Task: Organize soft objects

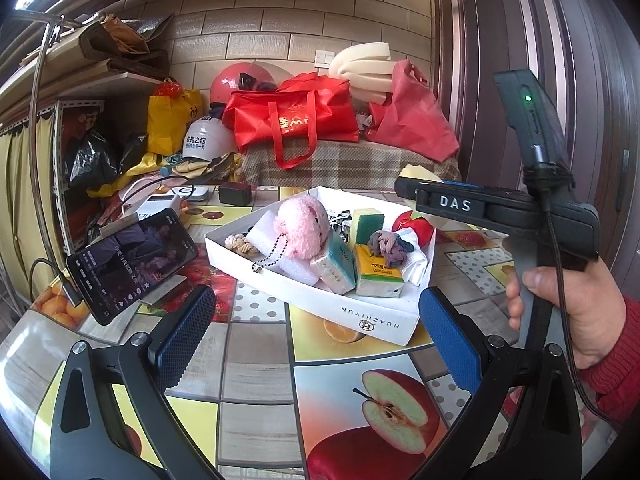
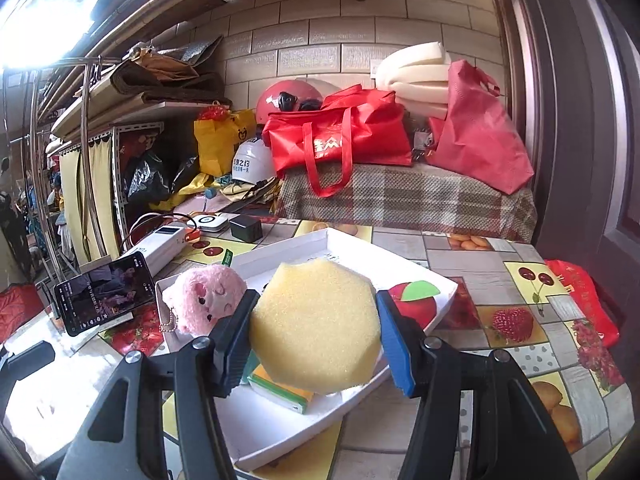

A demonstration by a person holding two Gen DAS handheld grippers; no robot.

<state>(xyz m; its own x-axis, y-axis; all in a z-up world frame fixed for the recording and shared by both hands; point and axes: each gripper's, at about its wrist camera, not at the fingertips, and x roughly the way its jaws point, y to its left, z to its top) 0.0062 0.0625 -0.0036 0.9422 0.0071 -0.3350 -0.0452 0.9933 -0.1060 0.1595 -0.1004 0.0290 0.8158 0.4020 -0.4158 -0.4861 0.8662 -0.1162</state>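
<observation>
While the left gripper point(image 1: 316, 326) gapes empty, the right gripper point(image 2: 314, 334) pinches a yellow octagonal foam sponge point(image 2: 316, 326). It hangs above the white cardboard tray point(image 2: 408, 268).

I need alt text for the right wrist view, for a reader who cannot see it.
The right tool grips a yellow sponge above a white box on a fruit-patterned table. A pink plush toy sits in the box at left.
</observation>
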